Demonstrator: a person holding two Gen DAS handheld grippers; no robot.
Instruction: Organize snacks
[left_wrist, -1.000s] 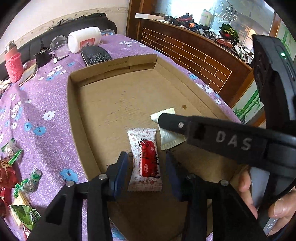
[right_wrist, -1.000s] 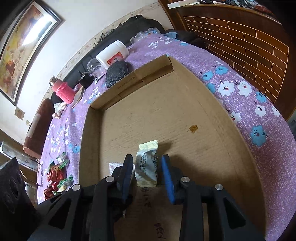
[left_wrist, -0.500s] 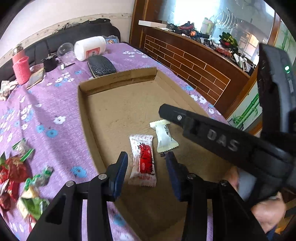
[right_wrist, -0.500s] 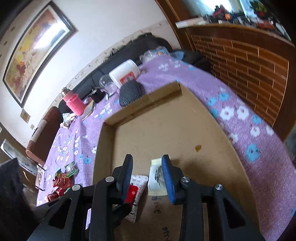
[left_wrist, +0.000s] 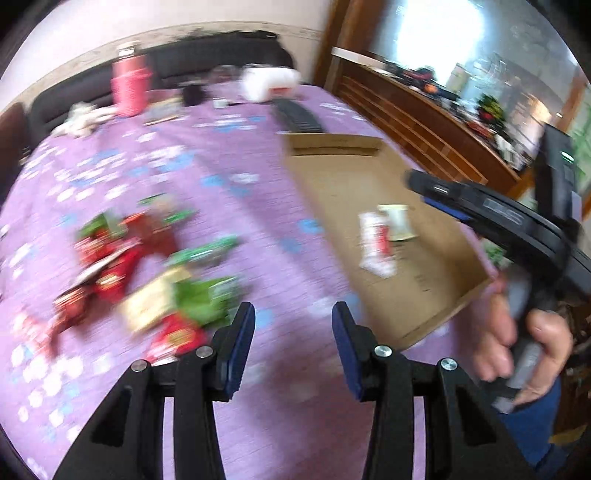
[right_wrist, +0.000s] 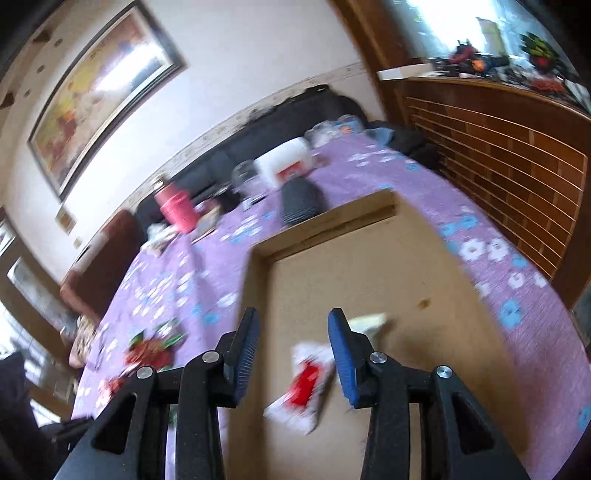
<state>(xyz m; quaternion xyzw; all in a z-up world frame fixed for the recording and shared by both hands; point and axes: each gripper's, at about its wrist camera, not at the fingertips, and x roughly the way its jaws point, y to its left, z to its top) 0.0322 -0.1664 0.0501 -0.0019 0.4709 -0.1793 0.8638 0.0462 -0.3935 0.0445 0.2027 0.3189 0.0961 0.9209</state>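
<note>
Purple flowered cloth covers the desk (left_wrist: 229, 122), and a shallow cardboard tray (left_wrist: 343, 177) lies on it toward the right of my left wrist view. Two packets already lie flat in that tray, touching or nearly so: a white and red one (left_wrist: 376, 242) and a pale one (left_wrist: 397, 221) just behind it. The rest of the snacks sit in a loose pile (left_wrist: 144, 273) of red, green and cream wrappers at the left centre of that view, well apart from the tray. My left tool (left_wrist: 293, 332) hangs over bare cloth between pile and tray, its jaws moderately apart with nothing between them. My right tool (right_wrist: 293, 339) looks down over the tray's near left wall; its jaws are opening and grip nothing, the red packet (right_wrist: 306, 384) lying on the tray floor below the gap. I judge the next step to be fetching another snack from the pile. To do it well I should slow down, since both views are smeared, pick one wrapper lying at the pile's edge rather than a tangle, widen the jaws, come down across the wrapper's narrow side and pinch its body, not a crinkled end. In the tray I should set it beside the two packets, not on them.
</note>
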